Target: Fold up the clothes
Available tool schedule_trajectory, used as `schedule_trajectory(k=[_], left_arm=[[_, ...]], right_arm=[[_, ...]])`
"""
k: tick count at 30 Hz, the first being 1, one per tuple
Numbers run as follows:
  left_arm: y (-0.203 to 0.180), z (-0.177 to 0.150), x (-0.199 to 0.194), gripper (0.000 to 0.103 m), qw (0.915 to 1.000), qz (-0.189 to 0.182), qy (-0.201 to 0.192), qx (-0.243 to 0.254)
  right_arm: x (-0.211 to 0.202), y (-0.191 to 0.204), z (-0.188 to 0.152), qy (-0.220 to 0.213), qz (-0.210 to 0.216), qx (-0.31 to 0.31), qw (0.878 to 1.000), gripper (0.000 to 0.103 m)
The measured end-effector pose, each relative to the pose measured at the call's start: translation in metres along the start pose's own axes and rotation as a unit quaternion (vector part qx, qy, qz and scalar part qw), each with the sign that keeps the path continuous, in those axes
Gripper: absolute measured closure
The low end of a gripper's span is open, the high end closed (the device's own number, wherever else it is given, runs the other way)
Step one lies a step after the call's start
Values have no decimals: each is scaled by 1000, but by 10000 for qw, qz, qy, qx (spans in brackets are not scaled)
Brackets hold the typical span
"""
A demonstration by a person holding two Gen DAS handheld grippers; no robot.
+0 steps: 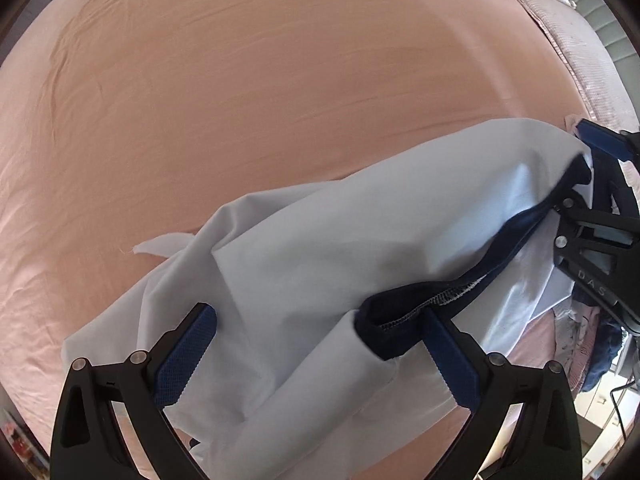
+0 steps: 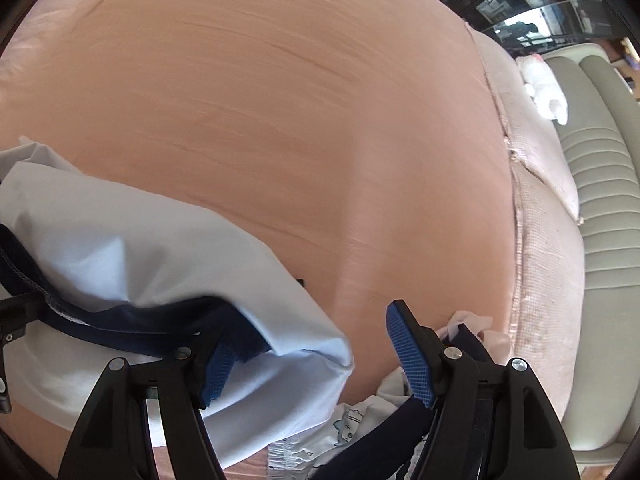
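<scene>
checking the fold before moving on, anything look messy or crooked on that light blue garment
Yes. The light blue garment lies bunched and creased on the pink sheet, its navy trim twisted and flipped over, stitching showing. Not flat yet.

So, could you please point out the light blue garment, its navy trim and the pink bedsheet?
light blue garment (image 1: 304, 240), left wrist view, on its creased middle
navy trim (image 1: 520, 232), left wrist view, mid-band
pink bedsheet (image 2: 280, 100), right wrist view, bare middle
</scene>
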State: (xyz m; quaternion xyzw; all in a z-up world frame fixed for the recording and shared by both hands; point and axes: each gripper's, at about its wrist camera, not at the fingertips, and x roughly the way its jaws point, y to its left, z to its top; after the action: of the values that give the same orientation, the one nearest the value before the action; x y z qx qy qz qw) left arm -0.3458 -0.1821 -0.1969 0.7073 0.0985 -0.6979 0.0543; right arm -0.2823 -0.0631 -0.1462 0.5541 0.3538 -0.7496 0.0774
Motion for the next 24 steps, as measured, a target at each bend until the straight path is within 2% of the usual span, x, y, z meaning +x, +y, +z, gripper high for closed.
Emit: schedule_trajectory(k=[3,5,7,10,16,20,24], left_arm=[[4,0,-6,0,9999,70,-99,-123],[10,3,-14,0,9987,-89,-223,-452],[10,10,-20,0,9971,-271,-311,-638],[-3,21,-20,0,9981,-168,-282,-526],[-25,31,-3,0,9997,-14,-38,-258],[-22,33,1,0,9997,59,55,-233],[-25,31,-5,0,9992,279,268,125]], right_arm=[[-3,-2,-7,-61,-248,45,9997,32],[-5,-3,-12,-85,-306,131,9994,32],[-12,-10,-4,-97,-181,313,9993,32],[-23,-11,-6,-151,-124,536,9984,32],[-23,-14,-6,-193,-384,758,9962,32],[-22,-20,-7,-218,-604,736,9952,30],[-19,-25,-4,-299,-913,558,9938,27]])
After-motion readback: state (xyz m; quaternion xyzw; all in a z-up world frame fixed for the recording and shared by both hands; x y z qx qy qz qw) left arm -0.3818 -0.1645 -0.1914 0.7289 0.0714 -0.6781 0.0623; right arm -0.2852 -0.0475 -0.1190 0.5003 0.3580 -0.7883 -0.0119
